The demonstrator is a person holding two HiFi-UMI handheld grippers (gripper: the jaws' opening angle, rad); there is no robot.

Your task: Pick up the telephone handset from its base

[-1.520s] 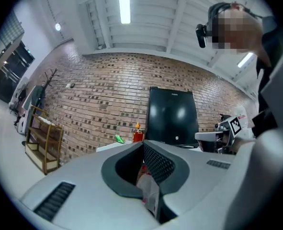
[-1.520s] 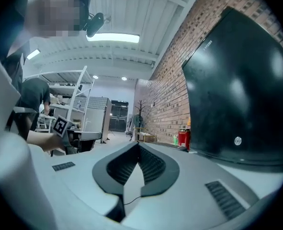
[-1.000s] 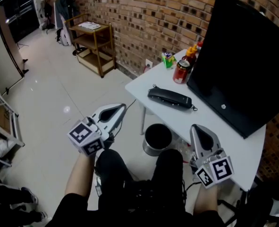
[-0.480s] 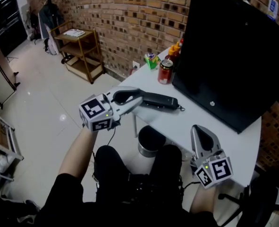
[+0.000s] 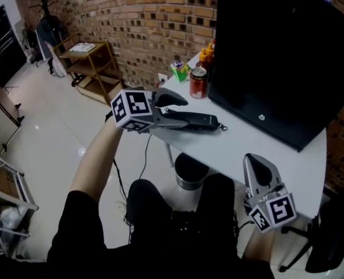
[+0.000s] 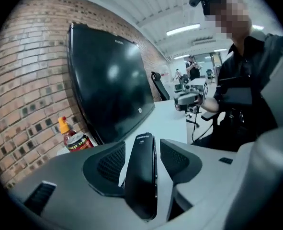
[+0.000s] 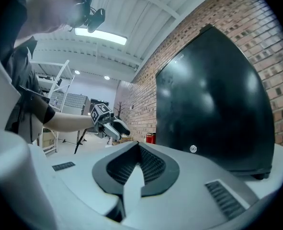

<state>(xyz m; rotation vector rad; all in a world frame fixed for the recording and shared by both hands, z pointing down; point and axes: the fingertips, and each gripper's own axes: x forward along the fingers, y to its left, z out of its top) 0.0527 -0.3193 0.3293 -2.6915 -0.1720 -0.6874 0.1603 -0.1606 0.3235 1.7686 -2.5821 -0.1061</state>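
The telephone handset (image 5: 195, 121) is a long, slim bar of glossy black, with small pale print at one end. It lies flat on the white table (image 5: 265, 156), close to its edge, just in front of the big black screen (image 5: 276, 57) and roughly parallel to it.

Right gripper (image 5: 255, 158) low, jaws together.

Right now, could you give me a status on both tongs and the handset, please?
Left tongs just opening, handset between, ungripped. Right tongs shut, empty. Nothing blocking.
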